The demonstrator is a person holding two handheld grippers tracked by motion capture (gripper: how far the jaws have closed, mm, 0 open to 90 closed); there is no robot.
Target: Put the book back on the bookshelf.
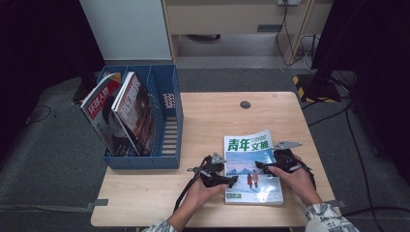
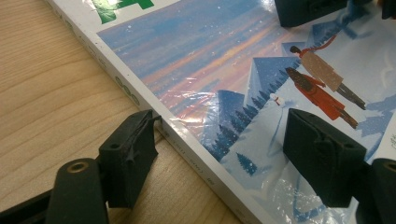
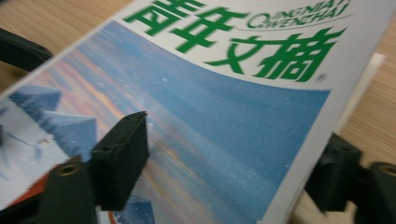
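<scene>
Magazine (image 1: 252,166) lying flat at the near right of the surface (image 1: 203,121), its far right corner lifted. Left tool (image 1: 231,180) straddles the spine edge, jaws apart, no pad pressing. Right tool (image 1: 263,166) brackets the raised cover edge, jaws apart. Good practice, judged: seat both pads fully over each edge before closing, then lift evenly toward the blue file rack (image 1: 167,121).

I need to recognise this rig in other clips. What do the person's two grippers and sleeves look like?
Both the left gripper and the right gripper are black with blocky black fingers. Each carries a grey three-cornered plate on top, and a black cable trails from the left. The sleeves are pale and patterned.
</scene>
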